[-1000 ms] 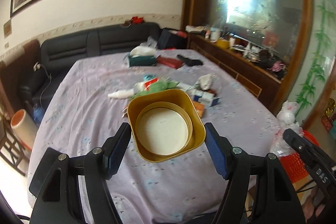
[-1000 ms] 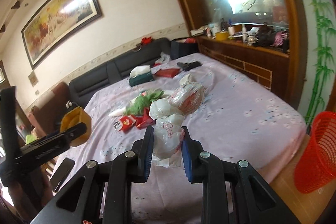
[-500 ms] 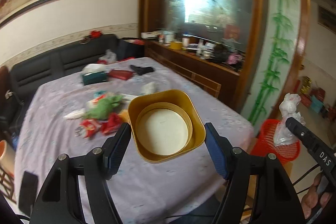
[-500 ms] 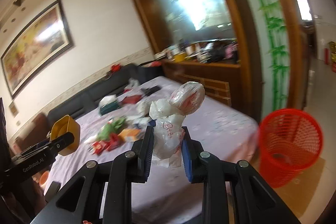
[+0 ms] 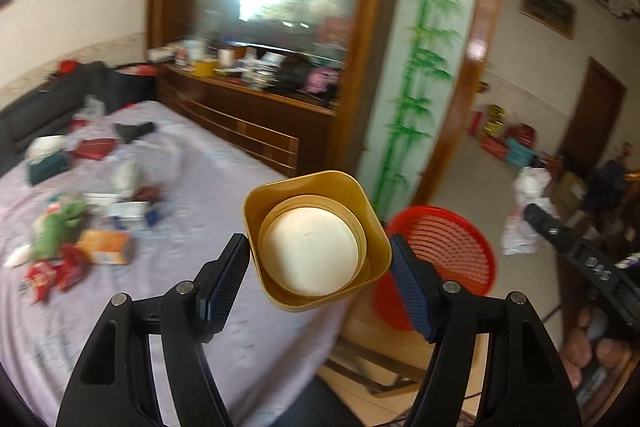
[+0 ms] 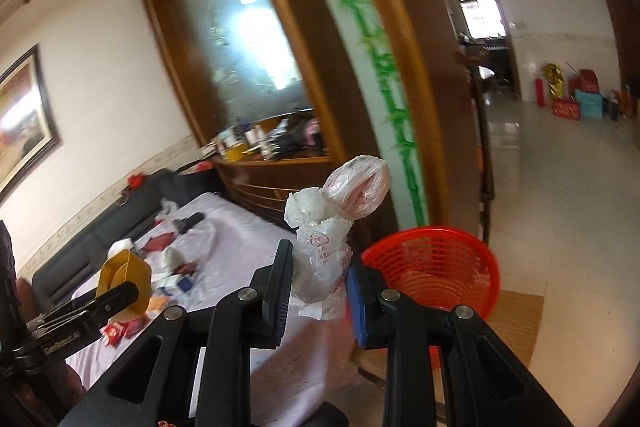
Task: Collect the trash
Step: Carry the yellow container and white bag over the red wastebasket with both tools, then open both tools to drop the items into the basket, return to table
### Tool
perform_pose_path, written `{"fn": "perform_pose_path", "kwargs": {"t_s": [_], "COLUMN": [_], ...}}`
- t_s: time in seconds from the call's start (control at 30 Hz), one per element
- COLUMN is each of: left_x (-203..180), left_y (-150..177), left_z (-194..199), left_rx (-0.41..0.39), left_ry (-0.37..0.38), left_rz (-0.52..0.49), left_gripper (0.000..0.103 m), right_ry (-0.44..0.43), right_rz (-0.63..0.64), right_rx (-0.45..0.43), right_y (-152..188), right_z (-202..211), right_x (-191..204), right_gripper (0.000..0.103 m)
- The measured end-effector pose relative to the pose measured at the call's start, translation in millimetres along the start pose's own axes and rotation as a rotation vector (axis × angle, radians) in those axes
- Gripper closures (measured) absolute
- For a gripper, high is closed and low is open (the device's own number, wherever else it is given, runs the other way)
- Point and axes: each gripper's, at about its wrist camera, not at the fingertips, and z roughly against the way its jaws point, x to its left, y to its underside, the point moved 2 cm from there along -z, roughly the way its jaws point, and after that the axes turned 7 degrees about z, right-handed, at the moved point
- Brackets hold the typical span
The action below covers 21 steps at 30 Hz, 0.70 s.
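Observation:
My left gripper [image 5: 320,279] is shut on a square gold tin [image 5: 318,241] with a round white inside, held in the air past the table's edge. The tin also shows in the right wrist view [image 6: 126,277]. My right gripper [image 6: 320,279] is shut on a knotted clear plastic bag [image 6: 324,251] of trash, its pink-red bulge sticking up. A red mesh trash basket [image 5: 444,251] stands on the floor just beyond both grippers; in the right wrist view the basket [image 6: 432,267] is right of the bag.
The table with a lilac cloth [image 5: 192,187] holds scattered wrappers, an orange box [image 5: 106,247] and green trash [image 5: 60,223]. A wooden sideboard [image 5: 256,115] and a bamboo-painted partition [image 5: 416,67] stand behind. The tiled floor [image 6: 560,207] stretches right.
Both grippers have swung right, away from the table and toward the red basket, each still holding its load. The basket now looms close in both views.

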Motion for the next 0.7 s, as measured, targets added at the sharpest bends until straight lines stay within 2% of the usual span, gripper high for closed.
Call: {"fn": "perform_pose_path", "kwargs": {"t_s": [0.23, 0.3, 0.5, 0.6, 0.7], "left_x": [-46.6, -62.3, -98.1, -104.9, -103.6], "left_y": [-1.5, 1.3, 11.8, 17.7, 22.7], "left_z": [-69.4, -90.5, -150.3, -168.0, -183.2], "left_rx": [0.121, 0.158, 0.301, 0.344, 0.402], "left_ry": [0.214, 0.235, 0.313, 0.318, 0.354], "left_rz": [-0.084, -0.113, -0.148, -0.148, -0.123], "left_gripper": [0.033, 0.033, 0.033, 0.033, 0.033], "right_ry": [0.061, 0.049, 0.094, 0.102, 0.122], "right_rz": [-0.076, -0.097, -0.117, -0.132, -0.147], "right_rx": [0.061, 0.092, 0.176, 0.194, 0.205], "right_y": [5.3, 10.4, 26.5, 29.1, 32.3], "right_z": [-33.9, -48.8, -71.4, -74.1, -76.4], "right_x": [-55.3, -69.5, -98.4, -108.9, -118.7], "right_gripper": [0.076, 0.076, 0.076, 0.075, 0.073]}}
